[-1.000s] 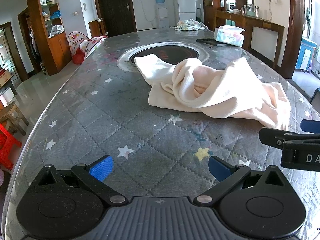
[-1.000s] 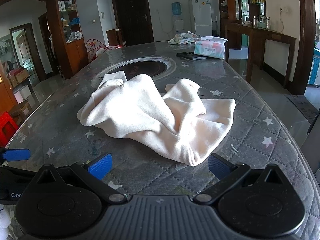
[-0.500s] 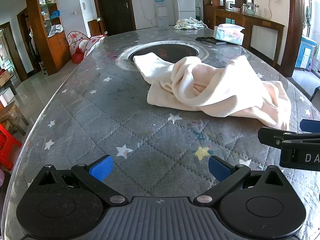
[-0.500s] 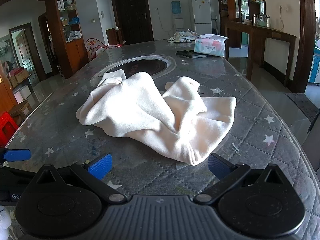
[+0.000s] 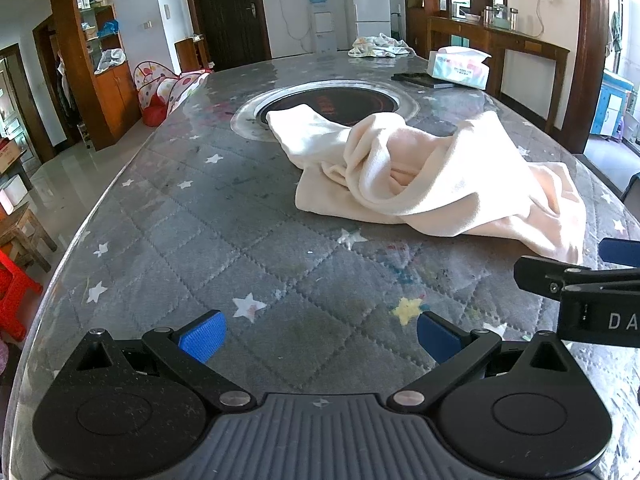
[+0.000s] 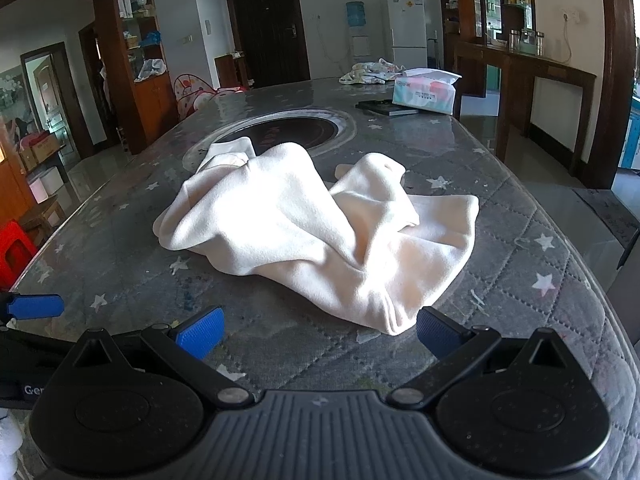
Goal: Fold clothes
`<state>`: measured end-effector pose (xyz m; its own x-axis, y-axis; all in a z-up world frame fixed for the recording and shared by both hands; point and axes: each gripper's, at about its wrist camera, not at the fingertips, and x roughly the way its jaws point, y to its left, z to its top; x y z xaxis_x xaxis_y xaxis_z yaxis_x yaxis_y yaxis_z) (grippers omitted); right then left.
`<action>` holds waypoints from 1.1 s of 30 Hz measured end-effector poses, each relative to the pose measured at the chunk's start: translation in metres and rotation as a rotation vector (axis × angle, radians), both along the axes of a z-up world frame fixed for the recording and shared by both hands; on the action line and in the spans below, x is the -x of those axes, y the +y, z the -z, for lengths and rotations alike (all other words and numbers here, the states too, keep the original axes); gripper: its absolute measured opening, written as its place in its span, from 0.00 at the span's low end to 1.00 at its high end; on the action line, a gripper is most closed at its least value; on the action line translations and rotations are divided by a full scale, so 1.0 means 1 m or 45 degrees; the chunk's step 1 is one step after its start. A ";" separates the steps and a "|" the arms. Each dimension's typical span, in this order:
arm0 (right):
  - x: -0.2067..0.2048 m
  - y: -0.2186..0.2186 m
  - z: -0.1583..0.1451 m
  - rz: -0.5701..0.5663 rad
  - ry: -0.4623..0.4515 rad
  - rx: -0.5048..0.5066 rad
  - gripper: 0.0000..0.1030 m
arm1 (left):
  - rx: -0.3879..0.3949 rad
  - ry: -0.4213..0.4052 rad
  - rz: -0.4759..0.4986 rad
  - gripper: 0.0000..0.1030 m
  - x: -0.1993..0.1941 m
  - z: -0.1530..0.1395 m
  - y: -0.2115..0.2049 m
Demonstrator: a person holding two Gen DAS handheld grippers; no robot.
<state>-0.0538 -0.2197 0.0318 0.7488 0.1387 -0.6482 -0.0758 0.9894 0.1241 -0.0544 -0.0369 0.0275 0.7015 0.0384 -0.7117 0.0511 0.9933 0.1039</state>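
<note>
A cream garment (image 5: 432, 176) lies crumpled in a heap on the grey star-patterned table (image 5: 200, 240). It also shows in the right wrist view (image 6: 320, 232), its near corner just ahead of my right fingers. My left gripper (image 5: 320, 338) is open and empty, over bare table short of the garment. My right gripper (image 6: 318, 332) is open and empty, with the garment's near corner just beyond the gap between its blue pads. The right gripper also shows at the right edge of the left wrist view (image 5: 580, 284).
A round black cooktop (image 5: 328, 104) is set into the table behind the garment. A tissue pack (image 5: 458, 70), a dark flat object (image 5: 422, 79) and another bundle of cloth (image 5: 378, 46) lie at the far end. The table's curved edge (image 6: 592, 280) drops off at right.
Both grippers have edged slightly forward toward the garment. The garment has not moved, and both grippers stay open.
</note>
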 end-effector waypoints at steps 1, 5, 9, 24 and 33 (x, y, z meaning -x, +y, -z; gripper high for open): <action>-0.001 0.000 0.000 0.000 -0.001 0.001 1.00 | 0.000 0.000 0.000 1.00 -0.001 0.000 0.000; -0.005 0.000 -0.001 0.002 -0.004 0.006 1.00 | -0.002 0.000 0.000 1.00 -0.005 0.000 0.002; -0.009 0.000 -0.002 0.007 -0.009 0.010 1.00 | -0.003 -0.002 0.001 1.00 -0.010 -0.001 0.003; -0.028 0.004 -0.015 -0.015 -0.047 0.001 1.00 | -0.033 -0.036 0.016 1.00 -0.032 -0.012 0.006; -0.042 0.006 -0.029 -0.035 -0.096 0.013 1.00 | -0.040 -0.045 0.030 1.00 -0.045 -0.017 0.008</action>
